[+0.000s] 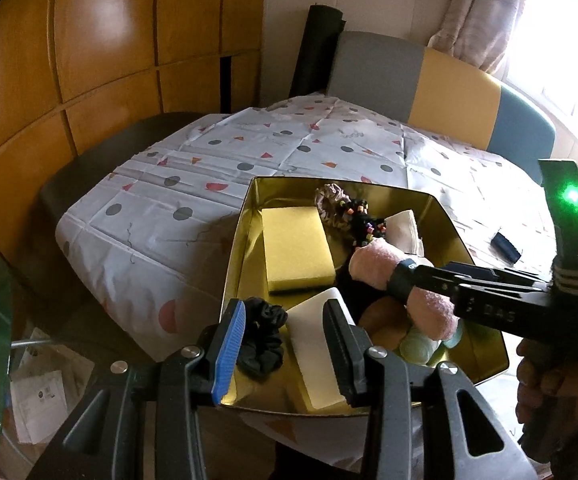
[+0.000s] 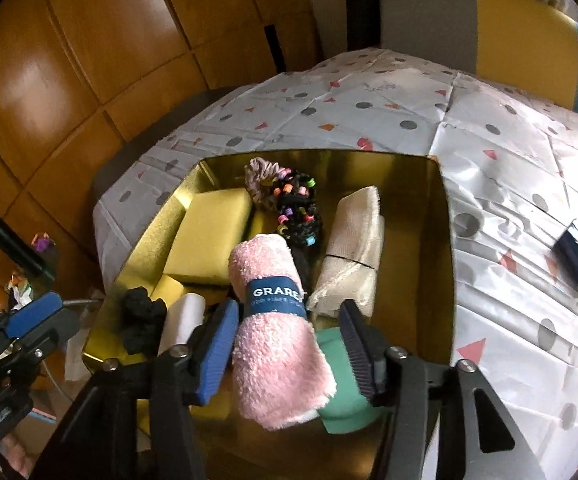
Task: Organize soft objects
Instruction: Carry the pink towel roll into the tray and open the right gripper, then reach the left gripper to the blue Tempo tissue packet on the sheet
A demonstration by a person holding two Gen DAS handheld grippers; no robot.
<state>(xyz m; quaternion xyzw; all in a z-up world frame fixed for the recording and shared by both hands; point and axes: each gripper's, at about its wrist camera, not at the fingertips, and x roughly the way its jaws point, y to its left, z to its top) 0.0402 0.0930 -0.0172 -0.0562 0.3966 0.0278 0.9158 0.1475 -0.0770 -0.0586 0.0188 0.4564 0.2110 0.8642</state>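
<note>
A gold tin on the table holds several soft things: a yellow sponge, a black scrunchie, a white sponge, a beaded hair tie, a cream cloth and a green item. My right gripper is open, its fingers on either side of a rolled pink towel with a dark band lying in the tin. My left gripper is open above the tin's near edge.
The table has a white cloth with dots and triangles. A small dark blue object lies on it right of the tin. A grey, yellow and blue chair stands behind. Wooden cabinets are at left.
</note>
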